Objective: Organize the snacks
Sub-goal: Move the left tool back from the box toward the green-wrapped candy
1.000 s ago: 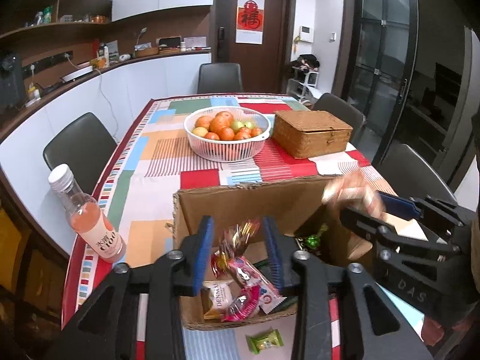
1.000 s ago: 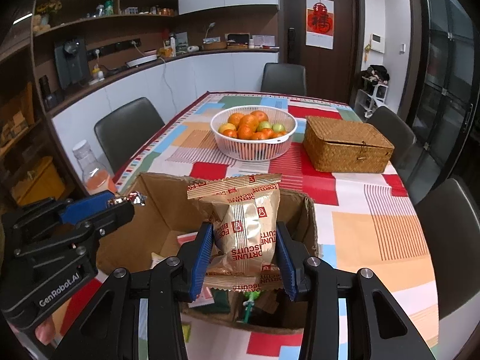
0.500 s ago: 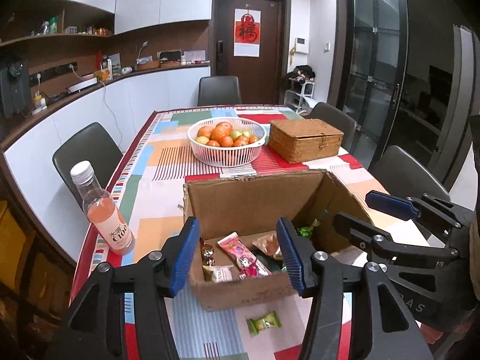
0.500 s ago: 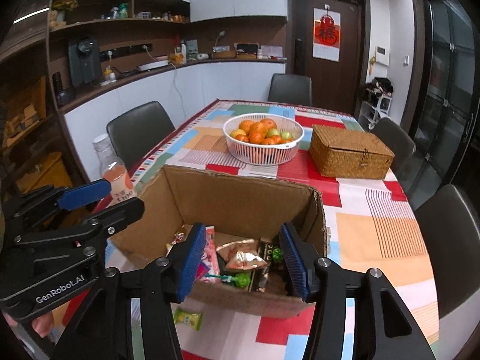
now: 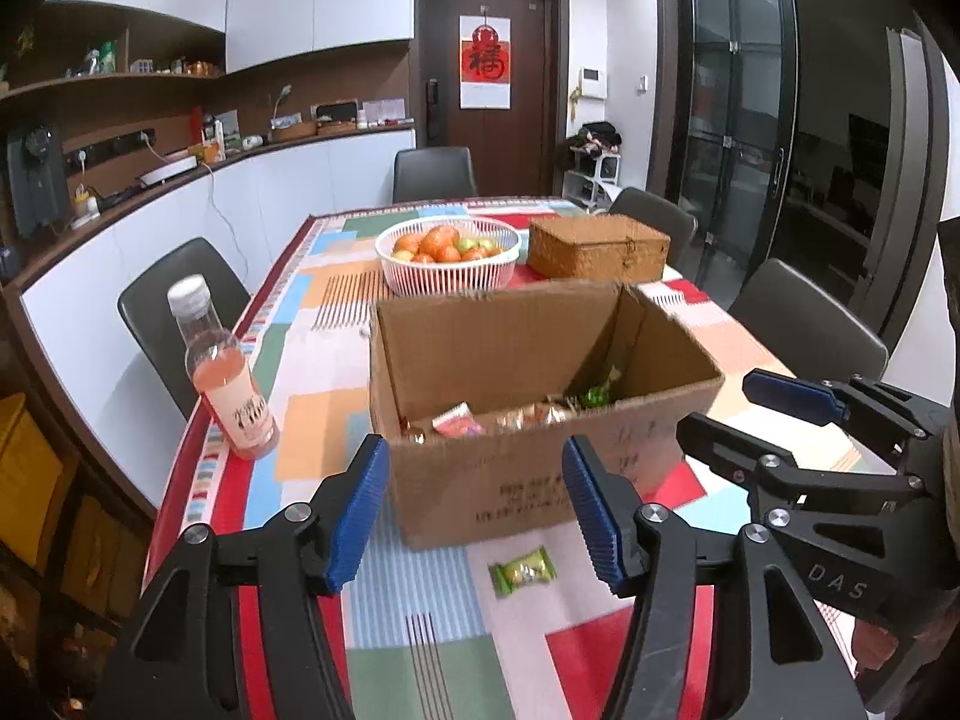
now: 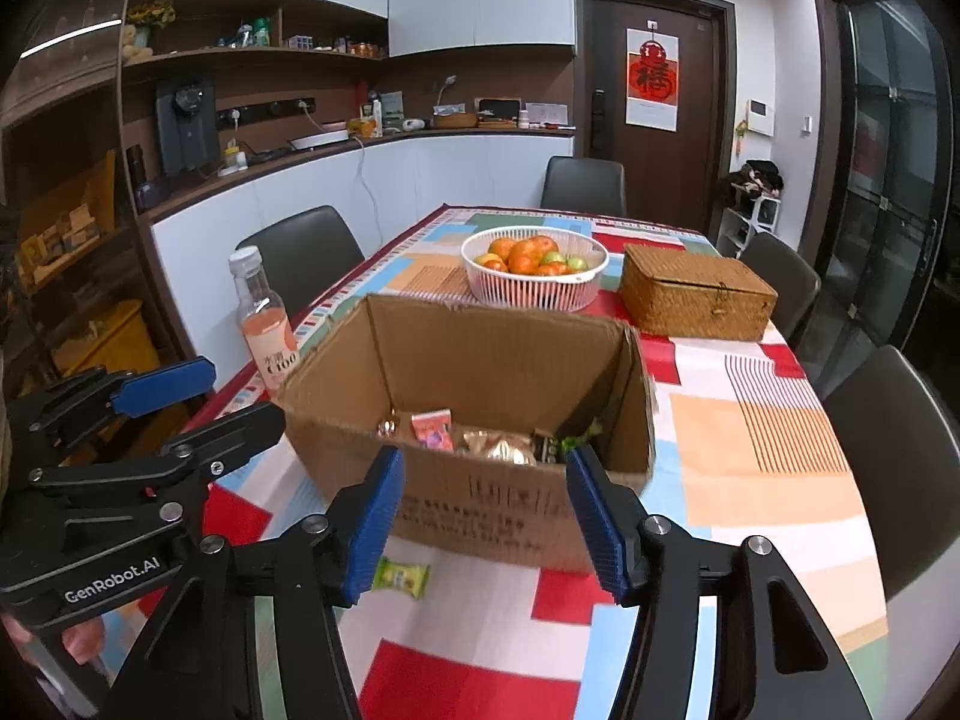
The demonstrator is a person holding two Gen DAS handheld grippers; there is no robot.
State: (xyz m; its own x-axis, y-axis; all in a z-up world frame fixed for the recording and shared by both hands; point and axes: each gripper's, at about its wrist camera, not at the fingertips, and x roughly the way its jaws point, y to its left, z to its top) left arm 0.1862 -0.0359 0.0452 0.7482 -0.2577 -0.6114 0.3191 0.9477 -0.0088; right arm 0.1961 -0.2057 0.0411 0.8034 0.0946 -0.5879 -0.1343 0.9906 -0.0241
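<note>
An open cardboard box [image 5: 528,420] holding wrapped snacks [image 6: 474,435] sits on the patchwork-clothed bench [image 5: 420,630]. The left claw [image 5: 474,516] and right claw [image 6: 486,522] hover before it, jaws opening and gripping nothing. One green candy [image 5: 522,570] lies on the cloth just in front of the box.

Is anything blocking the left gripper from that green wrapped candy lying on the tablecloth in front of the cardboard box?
Nothing visible does. The green wrapped candy lies alone on the colourful patchwork tablecloth, just in front of the open brown cardboard box. The left gripper hangs above it with its jaws opening and nothing between them.
</note>
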